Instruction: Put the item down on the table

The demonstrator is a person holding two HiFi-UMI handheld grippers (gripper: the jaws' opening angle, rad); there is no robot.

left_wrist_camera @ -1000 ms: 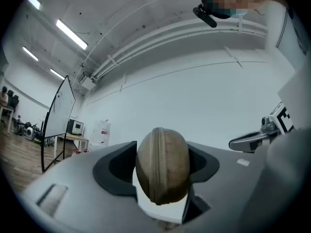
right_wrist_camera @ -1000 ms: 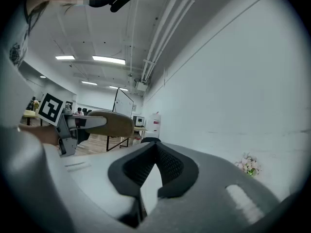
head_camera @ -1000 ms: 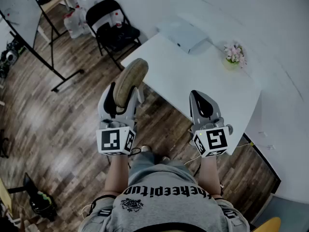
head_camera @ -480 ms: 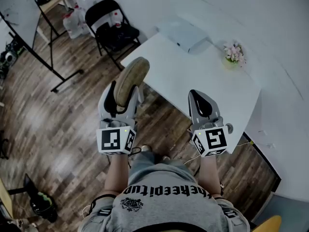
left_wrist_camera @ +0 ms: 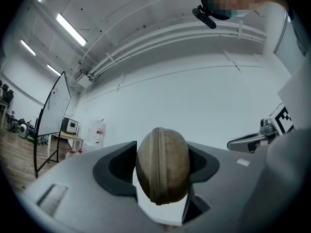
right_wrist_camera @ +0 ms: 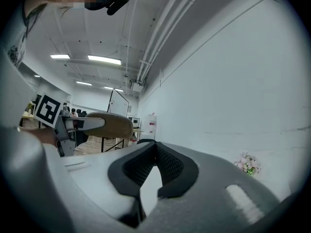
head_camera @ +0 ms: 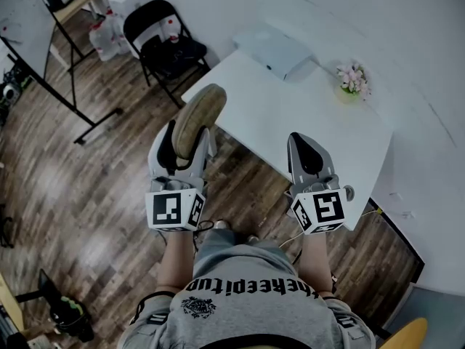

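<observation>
One zipped pouch [head_camera: 197, 115], grasped by the left gripper [head_camera: 190, 139]. Right gripper [head_camera: 304, 144] clenched, empty. One pot [head_camera: 350, 91] holding flowers, at the table's [head_camera: 290, 115] far edge.

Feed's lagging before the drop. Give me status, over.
Left claw shut on brown zip pouch, in the air at the edge of the table. Right claw shut, empty. White box and flower pot sit far across it.

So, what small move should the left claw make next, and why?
Probably move the left claw forward and to the right, then lower it. It is shut on the pouch, which is in the air at the near corner of the table, partly over the floor. The tabletop lies ahead, to its right.
</observation>
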